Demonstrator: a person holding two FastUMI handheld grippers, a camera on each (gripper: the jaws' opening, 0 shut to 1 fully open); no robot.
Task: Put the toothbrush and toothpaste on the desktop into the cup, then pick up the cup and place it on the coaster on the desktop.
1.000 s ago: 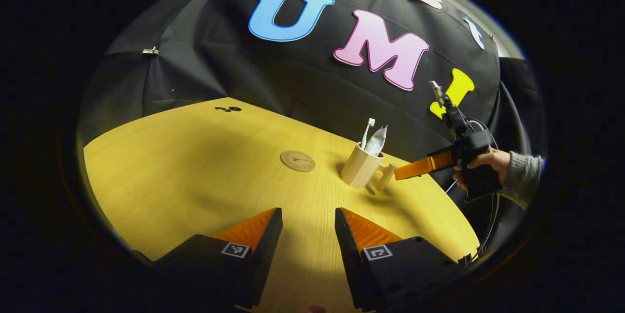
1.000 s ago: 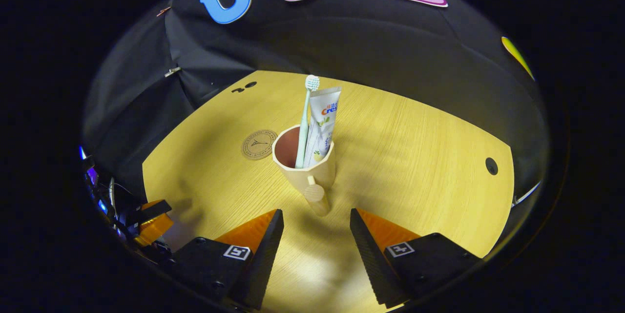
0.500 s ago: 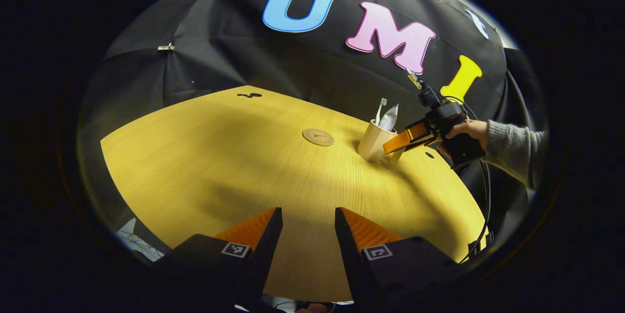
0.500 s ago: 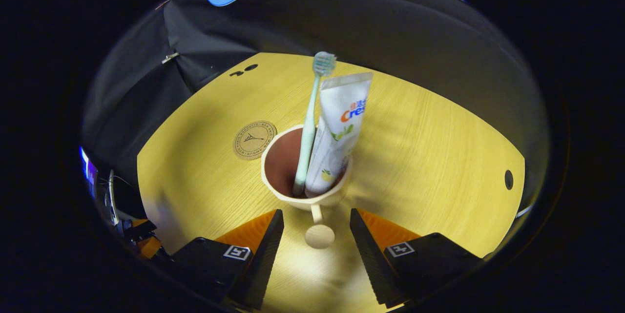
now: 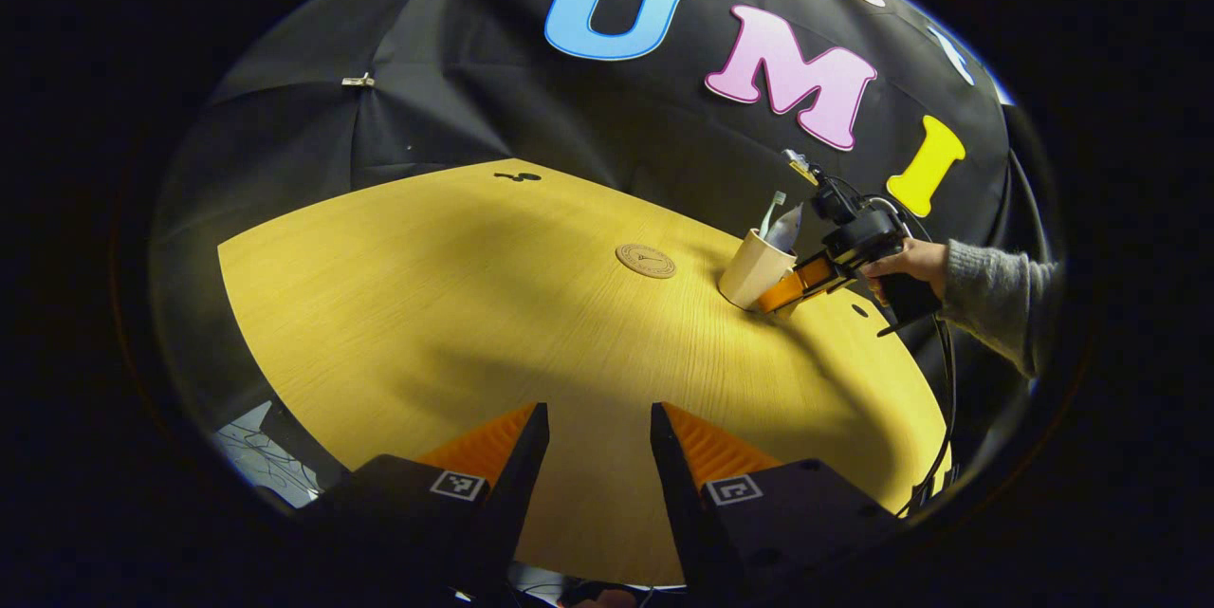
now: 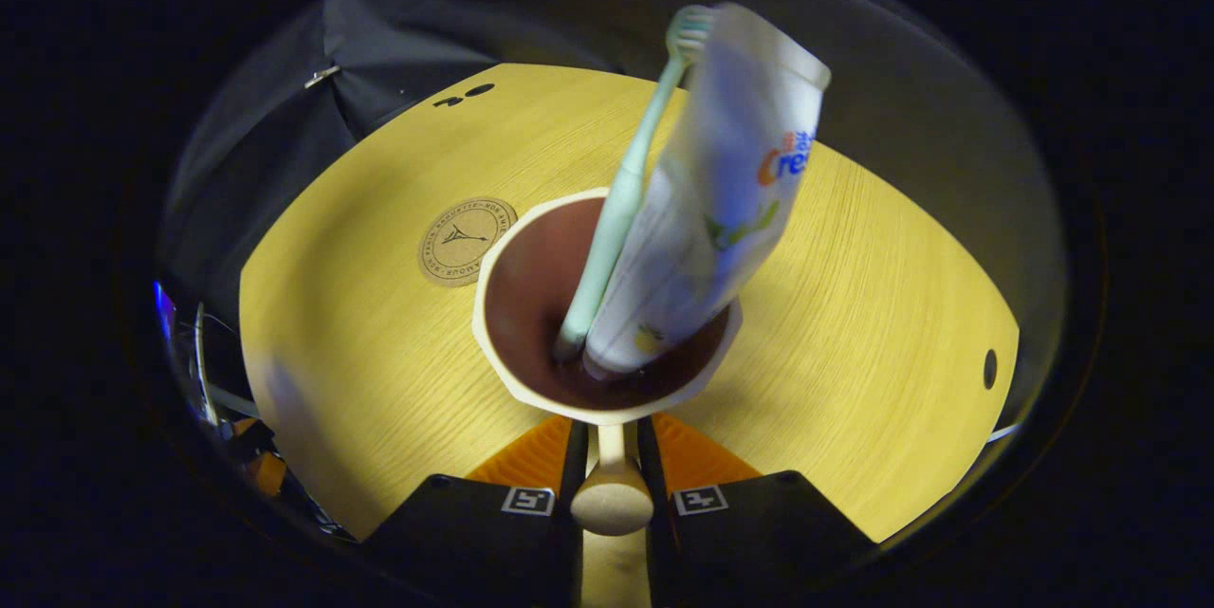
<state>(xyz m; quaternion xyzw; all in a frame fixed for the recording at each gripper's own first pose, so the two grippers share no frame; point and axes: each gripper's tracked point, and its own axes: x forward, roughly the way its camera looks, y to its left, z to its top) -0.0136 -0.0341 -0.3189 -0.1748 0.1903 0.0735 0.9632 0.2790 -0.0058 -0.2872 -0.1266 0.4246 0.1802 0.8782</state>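
In the right gripper view, the right gripper (image 6: 612,456) is closed on the handle (image 6: 612,497) of the cup (image 6: 531,380). Just ahead, the toothbrush (image 6: 621,200) and toothpaste (image 6: 721,200) are held inside it. The coaster (image 6: 467,241) is seen beyond, to the left. The left gripper (image 5: 593,456) is kept open with nothing held between its 2 fingers.

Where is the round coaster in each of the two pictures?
Left gripper view: the coaster lies on the table, right of middle, just left of the cup.
Right gripper view: the coaster lies left of middle, beside the cup's rim.
Shared landmark: the cup holding the toothbrush.
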